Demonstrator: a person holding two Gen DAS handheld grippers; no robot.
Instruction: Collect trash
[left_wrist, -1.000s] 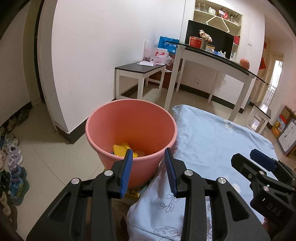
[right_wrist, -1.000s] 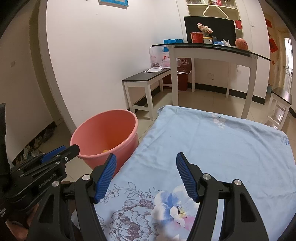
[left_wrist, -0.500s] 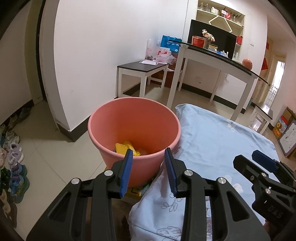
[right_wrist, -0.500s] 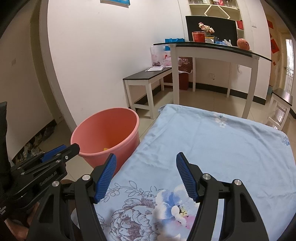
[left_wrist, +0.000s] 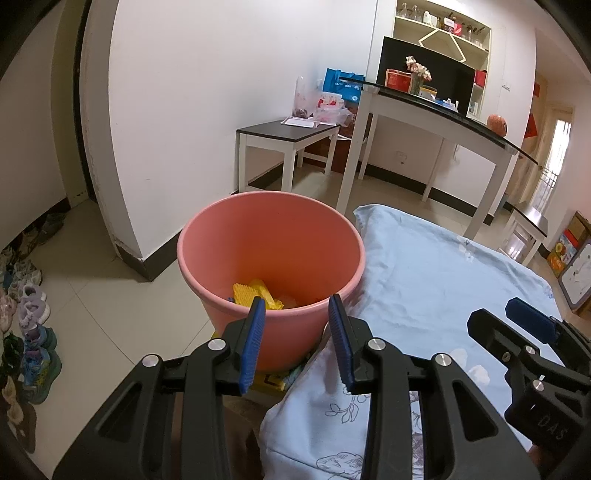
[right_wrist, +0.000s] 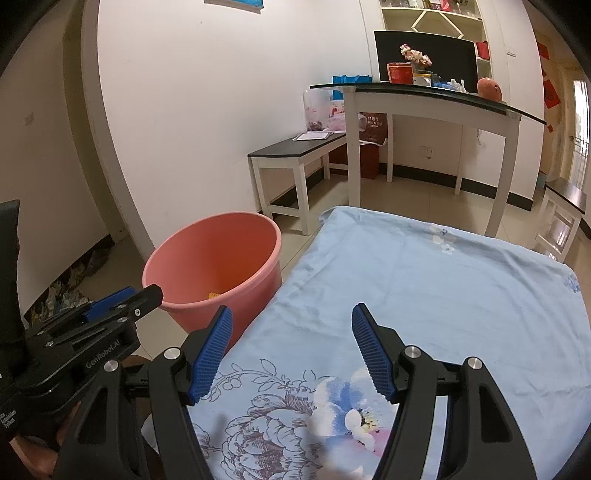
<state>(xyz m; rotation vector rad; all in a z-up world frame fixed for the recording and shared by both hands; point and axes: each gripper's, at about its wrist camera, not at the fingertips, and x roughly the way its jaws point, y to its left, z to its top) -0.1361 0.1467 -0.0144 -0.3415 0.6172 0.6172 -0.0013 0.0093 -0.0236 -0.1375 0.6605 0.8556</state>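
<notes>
Our left gripper (left_wrist: 297, 341) has lifted slightly, showing more yellow trash (left_wrist: 255, 293) inside the bucket (left_wrist: 269, 258) at twelve o'clock. Both grippers gape empty, the right gripper (right_wrist: 291, 350) wider. Swinging carelessly, we could tip the bucket.

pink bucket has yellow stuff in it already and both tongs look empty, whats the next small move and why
Probably draw the left tongs back from the pink bucket: they're open and empty, yellow trash already inside, and no loose trash shows on the blue sheet.
</notes>
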